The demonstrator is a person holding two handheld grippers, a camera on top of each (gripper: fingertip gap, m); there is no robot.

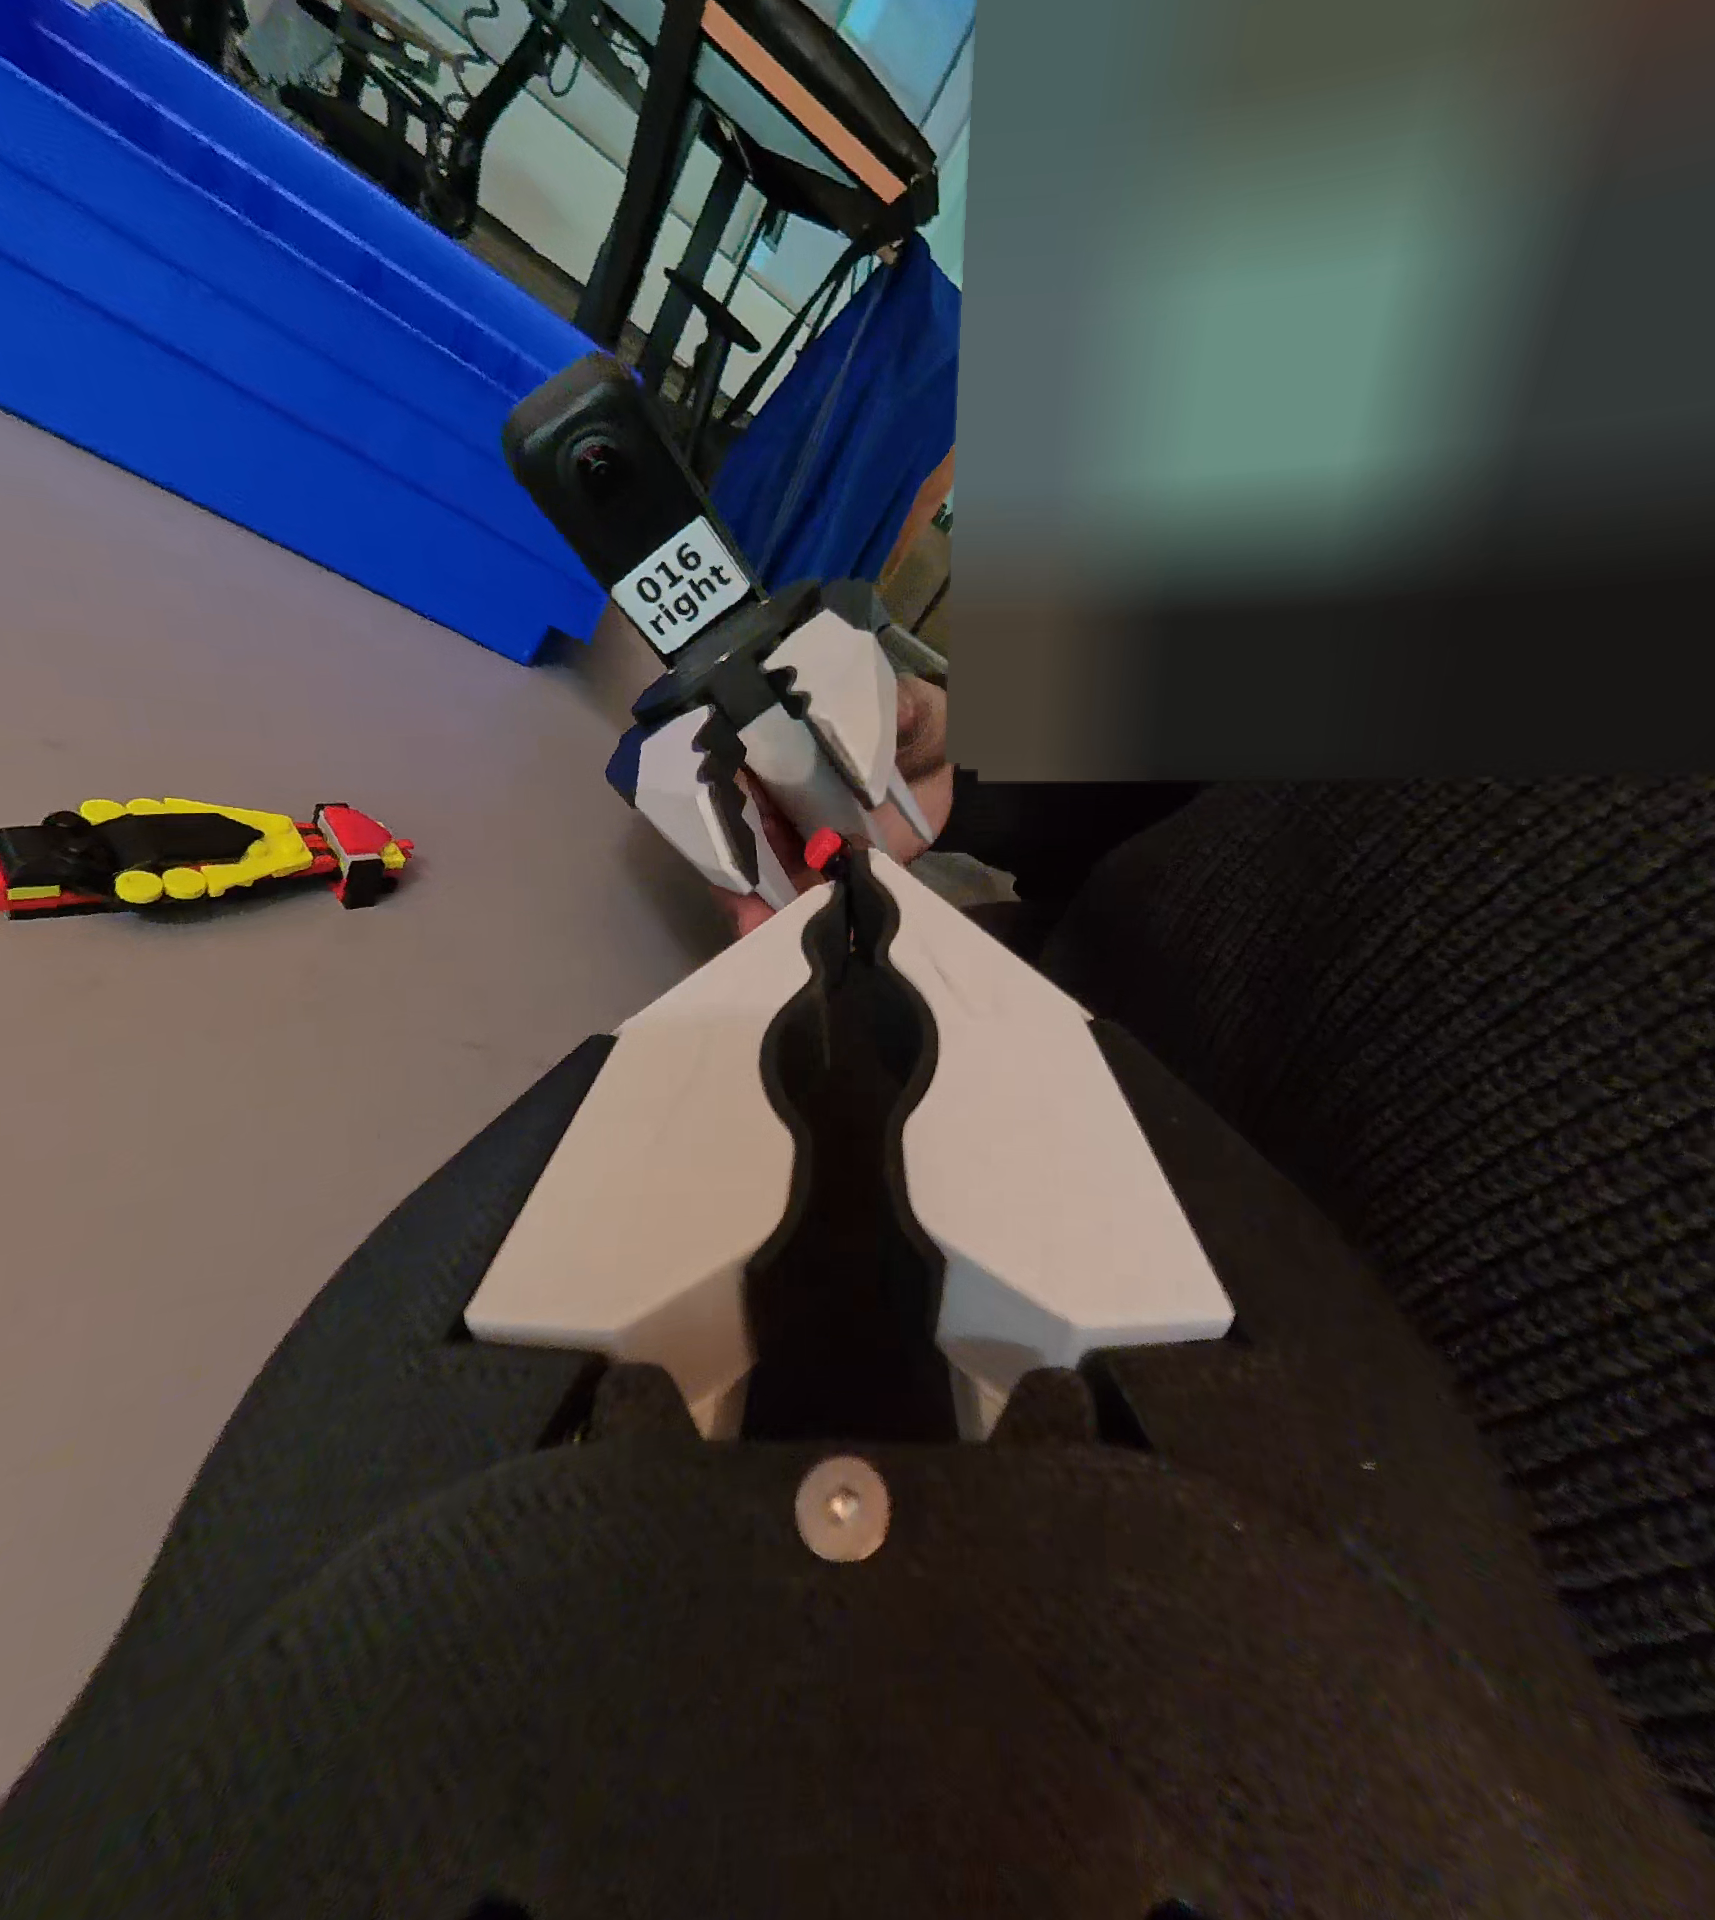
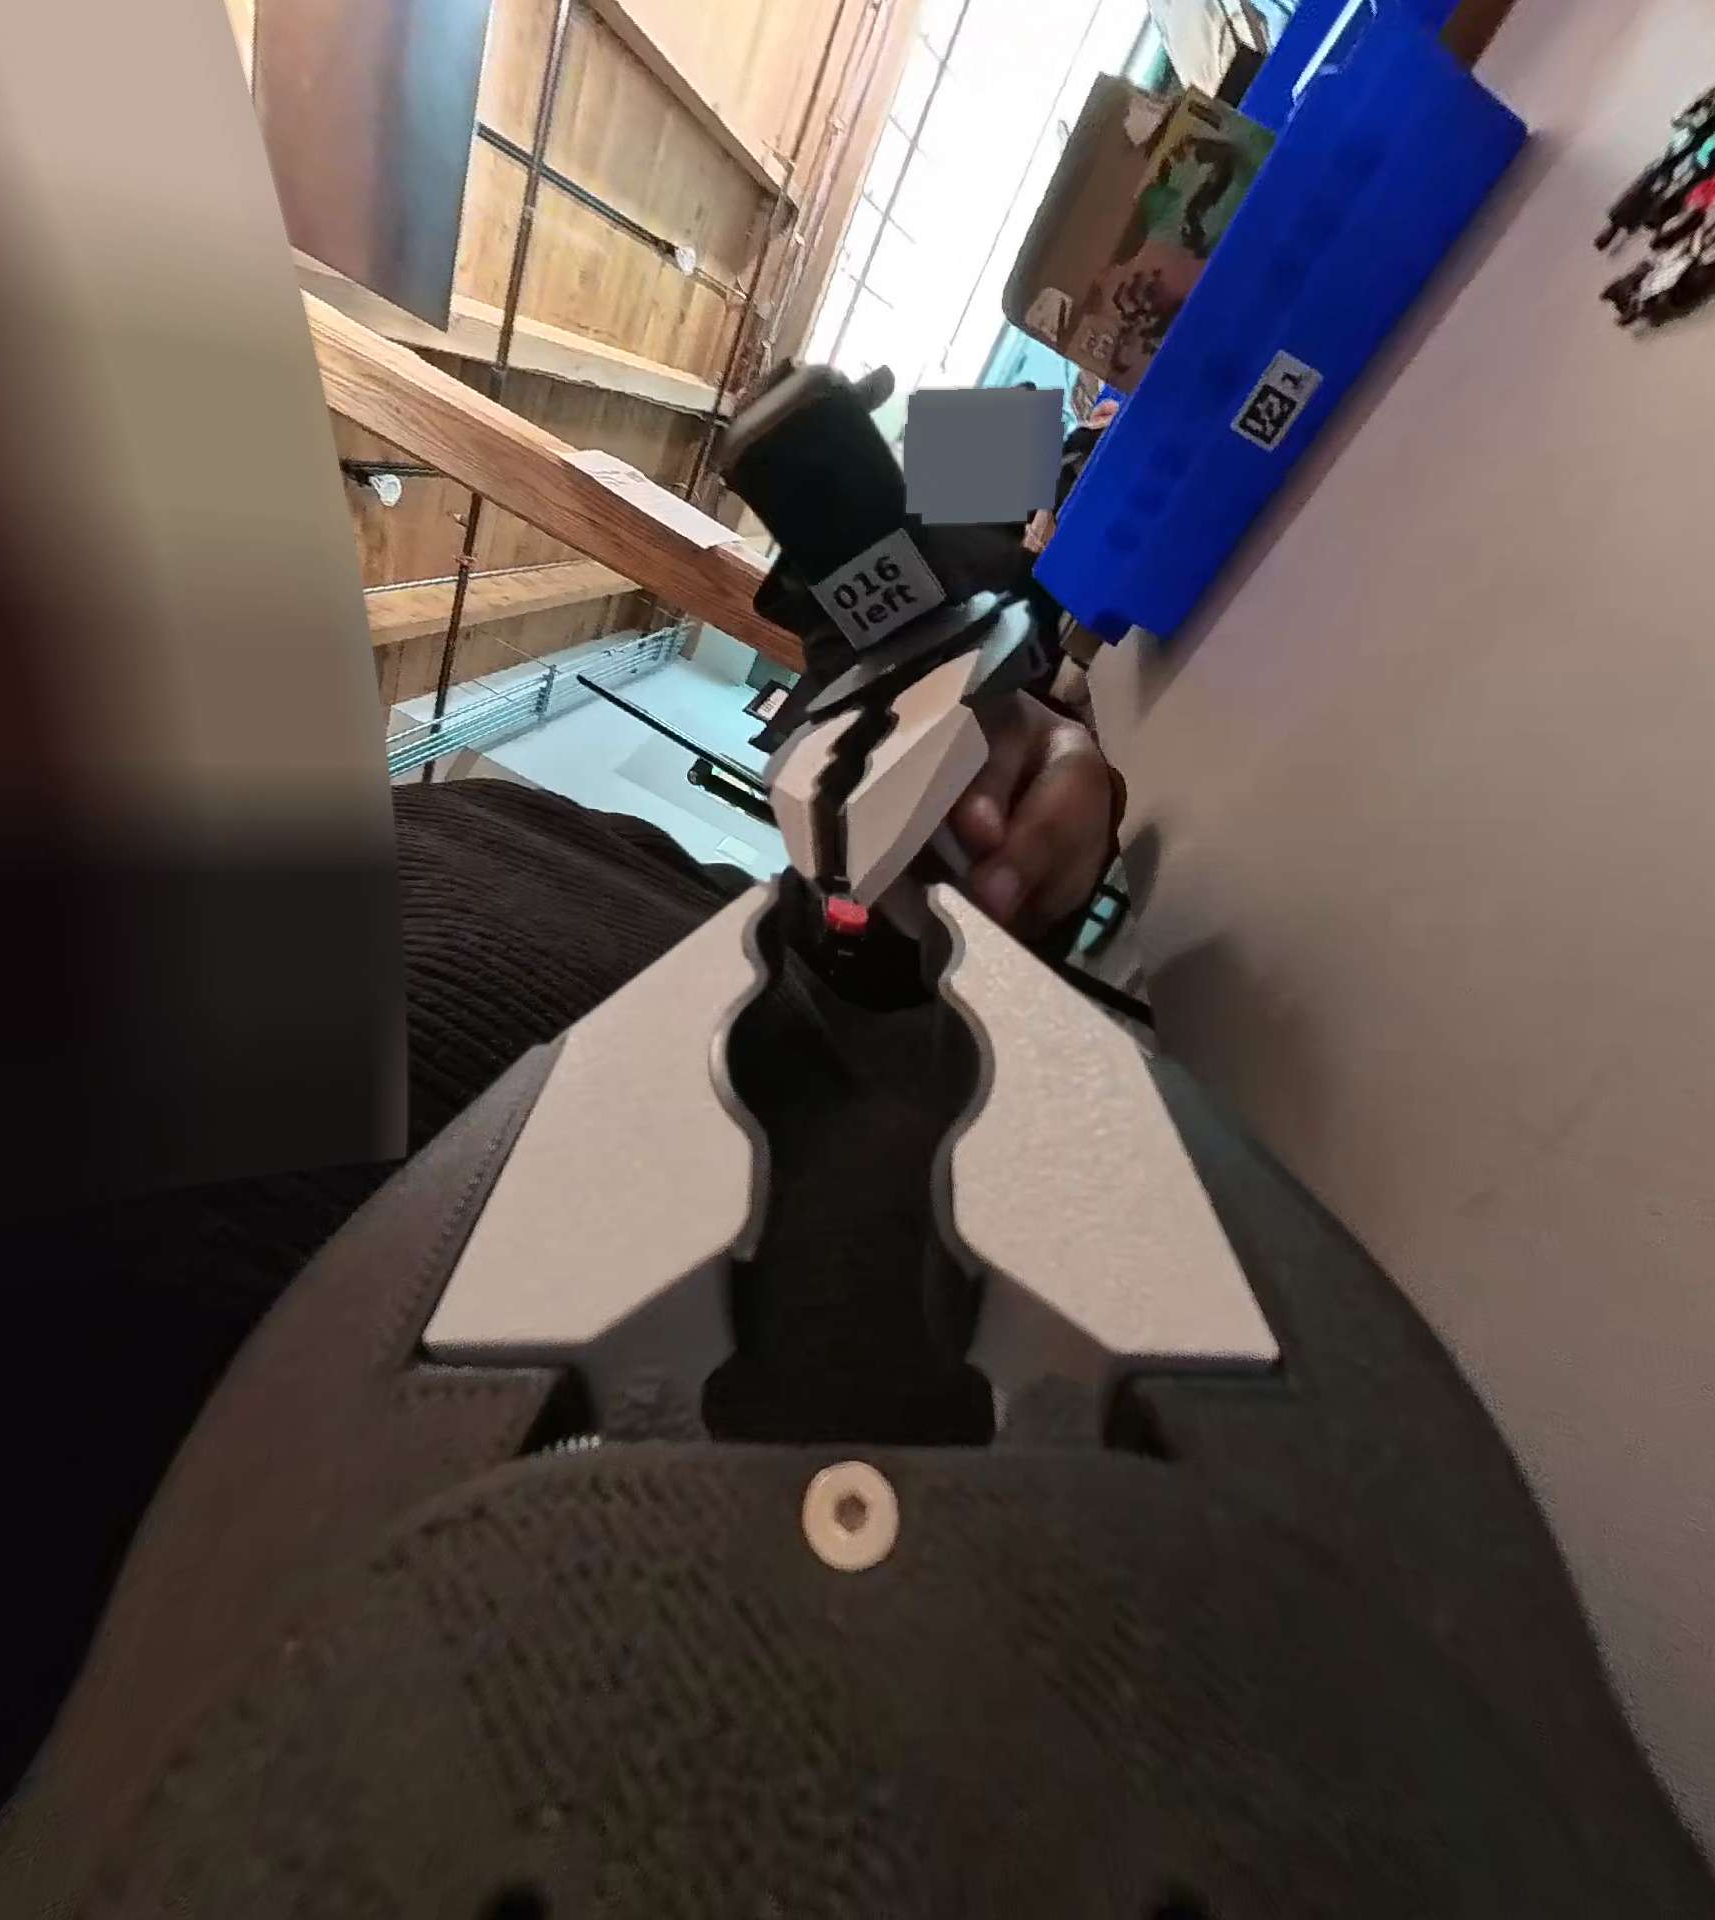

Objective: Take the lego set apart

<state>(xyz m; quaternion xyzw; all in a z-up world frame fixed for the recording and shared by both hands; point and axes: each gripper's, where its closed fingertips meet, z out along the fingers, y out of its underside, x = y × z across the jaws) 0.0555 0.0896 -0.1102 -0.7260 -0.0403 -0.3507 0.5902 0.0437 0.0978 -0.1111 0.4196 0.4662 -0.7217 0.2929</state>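
Red-capped lego piece point(image 1: 825, 847) pinched between both claw tips, left claw point(image 1: 858, 873), right claw point(image 2: 845, 914)

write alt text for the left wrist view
The left gripper and right gripper meet tip to tip above the grey table, pinching a small red and black lego piece. A yellow, red and black lego car lies left, near blue bins.

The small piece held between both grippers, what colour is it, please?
Red on black, clearest in the right wrist view.
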